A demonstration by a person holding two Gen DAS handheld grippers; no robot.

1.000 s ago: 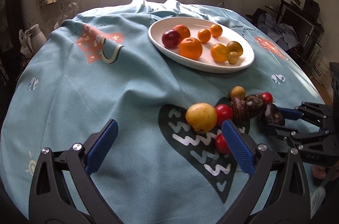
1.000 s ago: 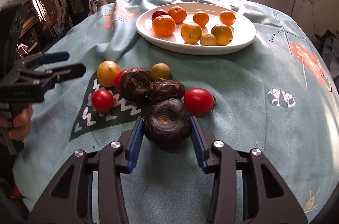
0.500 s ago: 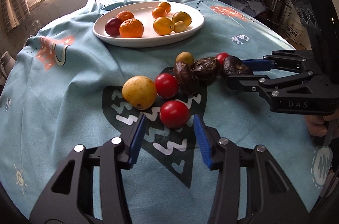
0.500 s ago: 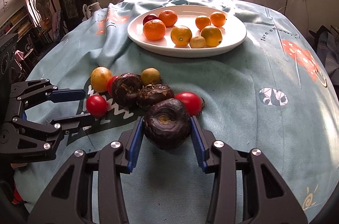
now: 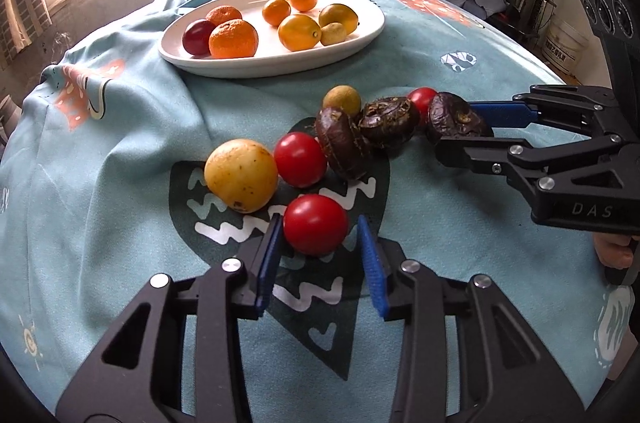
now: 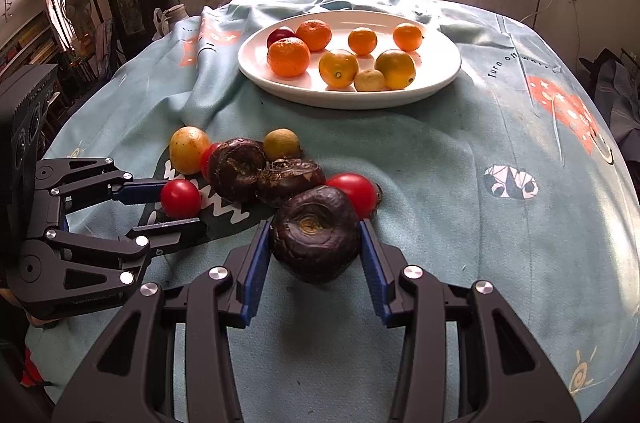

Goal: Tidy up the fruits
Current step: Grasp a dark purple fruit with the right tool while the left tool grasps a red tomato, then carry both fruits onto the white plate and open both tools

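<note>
My right gripper point(image 6: 314, 251) clamps a dark wrinkled round fruit point(image 6: 315, 237) for lifting; left gripper point(image 5: 318, 253), half-open, brackets a glossy red tomato point(image 5: 316, 224), ungripped.

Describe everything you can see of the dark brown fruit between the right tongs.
The dark brown fruit is round and squat, with wrinkled, dull, leathery-looking skin and a sunken tan scar facing the camera. It sits between the blue pads of the right tongs, which are closed on its two sides. Its shadow falls on the blue tablecloth below it. A red tomato lies just behind it, partly hidden.
</note>
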